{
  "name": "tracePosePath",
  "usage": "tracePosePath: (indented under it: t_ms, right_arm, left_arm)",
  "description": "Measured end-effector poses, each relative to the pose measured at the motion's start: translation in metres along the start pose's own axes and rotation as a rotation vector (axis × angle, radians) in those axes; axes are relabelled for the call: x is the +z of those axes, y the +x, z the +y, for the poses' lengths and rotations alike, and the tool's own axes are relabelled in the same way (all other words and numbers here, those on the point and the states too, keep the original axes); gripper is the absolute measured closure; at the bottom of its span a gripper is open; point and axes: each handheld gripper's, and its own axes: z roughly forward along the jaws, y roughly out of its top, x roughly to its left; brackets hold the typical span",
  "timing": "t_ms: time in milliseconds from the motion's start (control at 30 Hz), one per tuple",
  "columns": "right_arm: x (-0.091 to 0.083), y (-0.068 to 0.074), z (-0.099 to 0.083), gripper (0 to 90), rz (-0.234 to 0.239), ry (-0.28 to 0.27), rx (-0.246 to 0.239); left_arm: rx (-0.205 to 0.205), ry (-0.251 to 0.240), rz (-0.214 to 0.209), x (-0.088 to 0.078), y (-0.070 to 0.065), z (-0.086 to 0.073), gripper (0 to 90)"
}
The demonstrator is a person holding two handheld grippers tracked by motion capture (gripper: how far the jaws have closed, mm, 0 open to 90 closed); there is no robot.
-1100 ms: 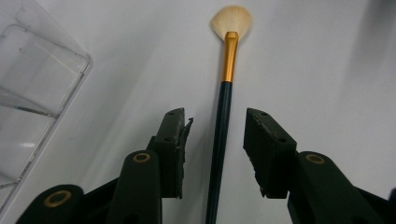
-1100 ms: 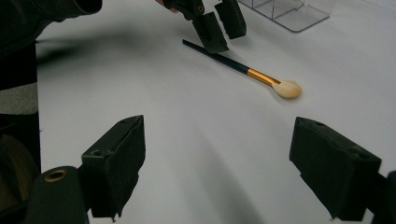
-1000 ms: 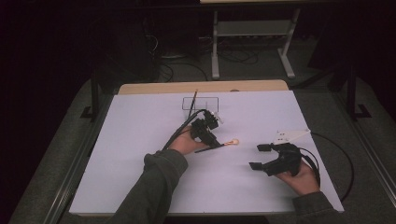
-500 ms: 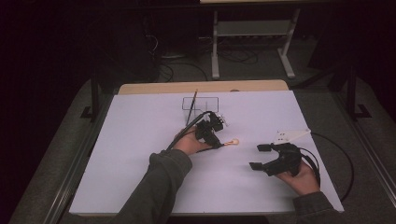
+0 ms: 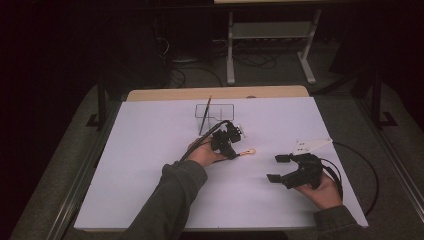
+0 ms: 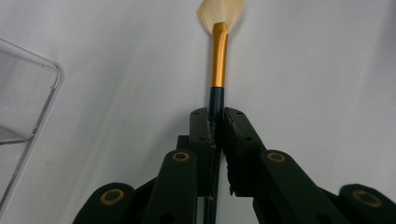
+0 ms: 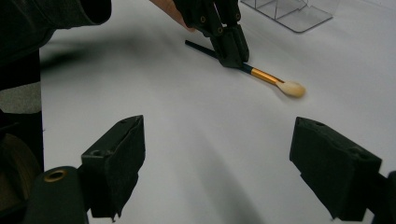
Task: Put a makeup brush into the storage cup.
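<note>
The dark handle of a makeup brush (image 6: 218, 70) is clamped by the just-closed left gripper (image 6: 217, 122); the right gripper (image 7: 217, 163) is held wide open, empty.

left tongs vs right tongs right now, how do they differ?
The left tongs are shut on the makeup brush, gripping its dark handle; the jaws have just been closing. The right tongs stand wide open with nothing between them. The left tongs sit at mid-table near the clear organizer; the right tongs rest nearer the table's right edge. Both are black, hand-held, and low over the white table.
</note>
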Motion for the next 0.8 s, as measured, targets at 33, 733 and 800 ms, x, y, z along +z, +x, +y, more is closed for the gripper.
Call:
tracePosePath:
  t_ms: [33,733,800]
  right_arm:
    - [0.0000,0.0000,0.0000,17.2,0.000,0.000,0.000]
    - [0.0027,0.0029,0.0006,17.2,0.007,0.007,-0.001]
    - [0.0036,0.0037,0.0012,17.2,0.007,0.010,-0.008]
  left_arm:
    - [0.010,0.007,0.008,-0.0001,-0.0008,0.0007,81.9]
    - [0.035,0.049,0.028,-0.0058,-0.0086,0.0004,83.3]
    - [0.038,0.038,0.032,-0.0089,-0.0107,-0.0001,83.3]
